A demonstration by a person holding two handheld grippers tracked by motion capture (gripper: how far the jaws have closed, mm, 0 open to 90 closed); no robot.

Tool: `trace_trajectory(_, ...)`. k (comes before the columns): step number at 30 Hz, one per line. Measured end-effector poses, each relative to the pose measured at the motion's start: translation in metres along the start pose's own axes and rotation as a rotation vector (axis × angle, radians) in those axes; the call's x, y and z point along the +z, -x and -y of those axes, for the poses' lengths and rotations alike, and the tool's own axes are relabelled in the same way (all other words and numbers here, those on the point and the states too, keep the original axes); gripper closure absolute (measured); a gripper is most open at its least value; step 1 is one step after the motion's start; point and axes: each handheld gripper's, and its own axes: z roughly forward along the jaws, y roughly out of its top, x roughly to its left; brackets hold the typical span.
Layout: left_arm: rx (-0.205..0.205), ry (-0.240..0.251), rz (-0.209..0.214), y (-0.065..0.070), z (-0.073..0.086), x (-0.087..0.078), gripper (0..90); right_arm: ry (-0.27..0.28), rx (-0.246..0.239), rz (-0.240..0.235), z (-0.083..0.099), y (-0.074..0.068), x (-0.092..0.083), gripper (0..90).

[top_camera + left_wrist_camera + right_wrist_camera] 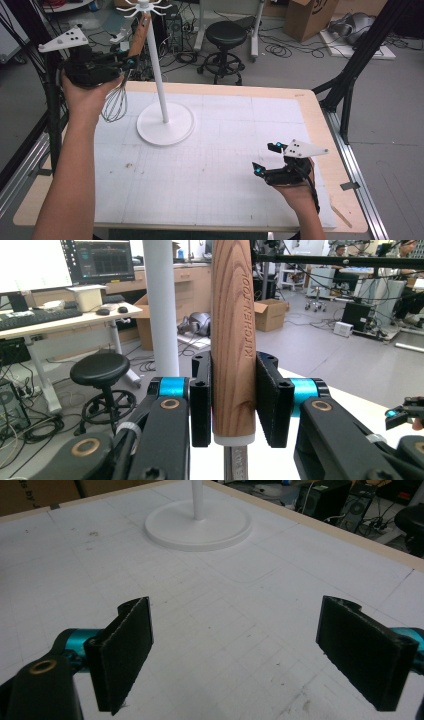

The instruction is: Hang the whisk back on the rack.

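High view: the left gripper (107, 67) was held raised beside the white stand (159, 70), pinching a whisk (127, 70) by its wooden handle, wire head hanging down. The handle top sat near the stand's hooks (145, 7); contact could not be confirmed at this resolution. The right gripper (267, 157) rested low over the white mat (210, 170).

Left gripper view: the jaws were pressed onto the handle (232, 335), the stand's pole just beside it.

Right gripper view: the jaws were spread, nothing between them.

Hanging the whisk was judged the step in hand; aligning the handle end with a hook would be required next.
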Motion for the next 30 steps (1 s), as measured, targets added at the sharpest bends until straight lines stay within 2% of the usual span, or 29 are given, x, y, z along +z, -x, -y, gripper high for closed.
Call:
trace_trajectory(11, -0.008, -0.033, -0.024, -0.006, 0.004, 0.007, 71.0, -0.001, 0.002, 0.004, 0.000, 0.000, -0.002, 14.0)
trace_trajectory(17, -0.044, -0.054, -0.005, -0.008, 0.005, 0.009, 70.8, 0.000, 0.002, 0.004, 0.000, 0.000, -0.002, 14.0)
trace_trajectory(23, -0.054, -0.062, -0.002, -0.009, 0.005, 0.010, 69.9, 0.003, 0.003, 0.005, 0.000, 0.000, -0.003, 14.0)
trace_trajectory(27, -0.068, -0.070, 0.000, -0.010, 0.006, 0.011, 60.2, 0.001, 0.003, 0.003, 0.001, 0.001, -0.003, 14.0)
trace_trajectory(30, -0.050, -0.067, 0.001, -0.009, 0.006, 0.009, 56.3, 0.002, 0.000, 0.004, 0.000, 0.001, -0.002, 14.0)
